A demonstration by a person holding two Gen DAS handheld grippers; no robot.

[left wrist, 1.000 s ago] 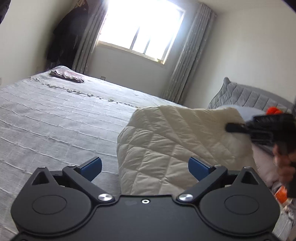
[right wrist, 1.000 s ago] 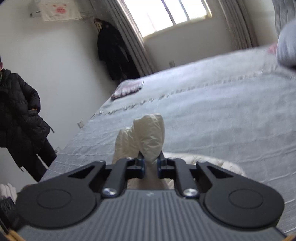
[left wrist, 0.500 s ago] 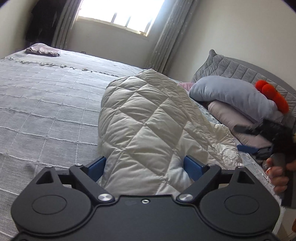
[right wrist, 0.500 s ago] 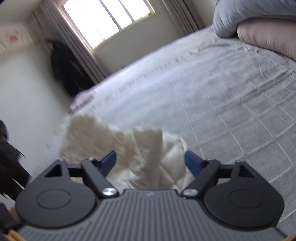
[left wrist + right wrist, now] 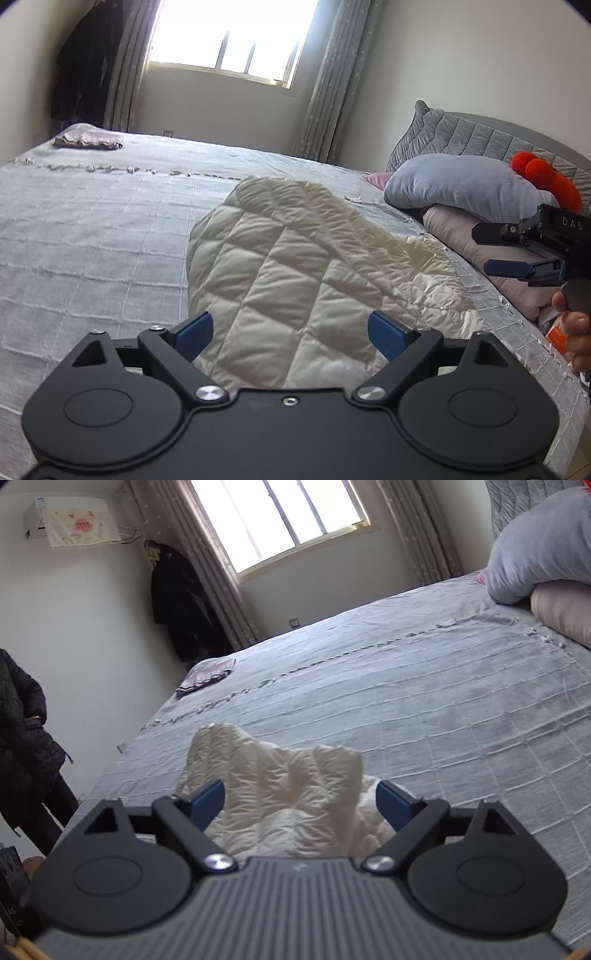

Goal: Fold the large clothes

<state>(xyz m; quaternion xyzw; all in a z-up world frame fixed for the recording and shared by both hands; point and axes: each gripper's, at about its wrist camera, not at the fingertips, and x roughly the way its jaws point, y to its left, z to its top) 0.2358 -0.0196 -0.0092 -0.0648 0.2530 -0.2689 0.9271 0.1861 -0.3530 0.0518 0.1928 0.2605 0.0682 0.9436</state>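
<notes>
change: right hand-held gripper (image 5: 301, 803), clamped on a fold of the jacket (image 5: 295, 273) a second ago, has let go, jaws opening, jacket between them untouched | left hand-held gripper (image 5: 290, 330): jaws apart, nothing gripped | one cream quilted jacket, lying on the bed (image 5: 92, 221) | two pillows (image 5: 461, 184) stacked | one folded cloth (image 5: 88, 140) at far corner

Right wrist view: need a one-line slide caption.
Right gripper jaws opening over a cream quilted jacket on the grey bedspread, nothing gripped.

Right gripper (image 5: 301, 801) fingers (image 5: 208, 799) opening, released cream quilted jacket (image 5: 280, 797); jacket now slumped on bed.
</notes>
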